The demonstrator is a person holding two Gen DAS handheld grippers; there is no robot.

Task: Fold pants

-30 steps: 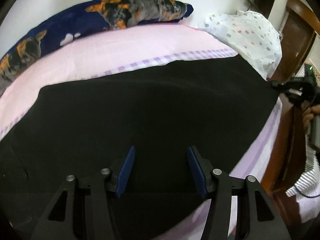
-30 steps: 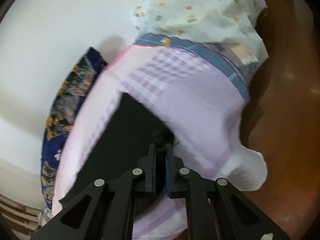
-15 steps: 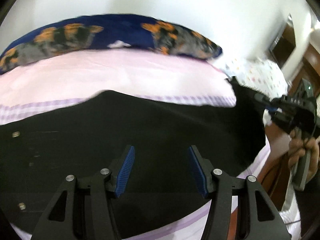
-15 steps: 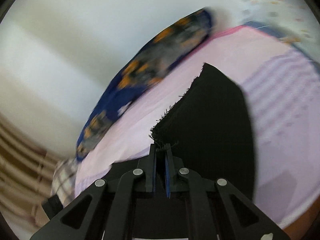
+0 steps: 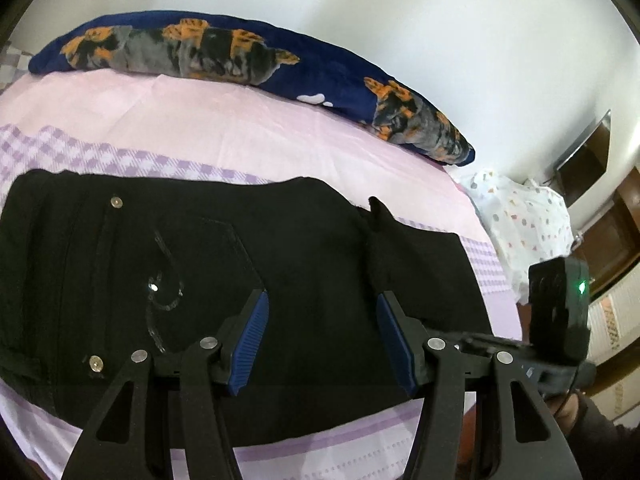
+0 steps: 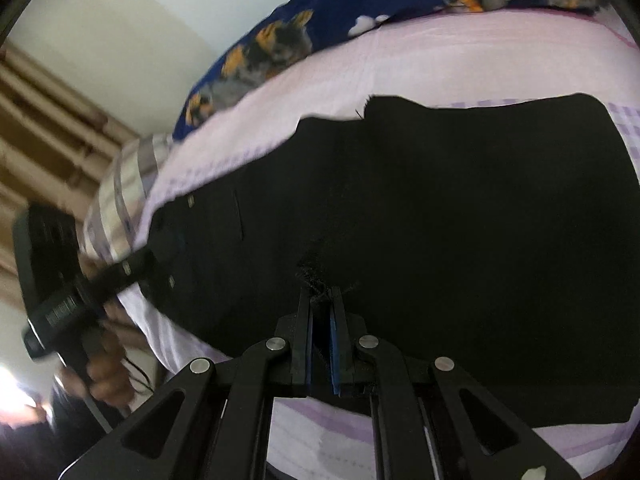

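The right gripper (image 6: 323,300) has its fingers pinched tight on a frayed edge of the black pants (image 6: 460,216), a tuft of loose threads sticking up just past the tips. The left gripper (image 5: 322,332) holds its blue-padded fingers (image 5: 250,344) spread wide with nothing between them, poised above the near part of the same pants (image 5: 200,272). The pants lie flat across the bed (image 5: 224,128), the pocket and metal rivets showing on the left, and on the right a layer of cloth is doubled over, with a corner poking up at the far edge. Under them is a pink and lilac checked sheet. Along the far side of the bed, against the white wall (image 5: 360,8), lies a long navy cushion (image 5: 248,56) printed with orange and grey animals. A white spotted bundle (image 5: 524,216) sits beyond the bed's right end.
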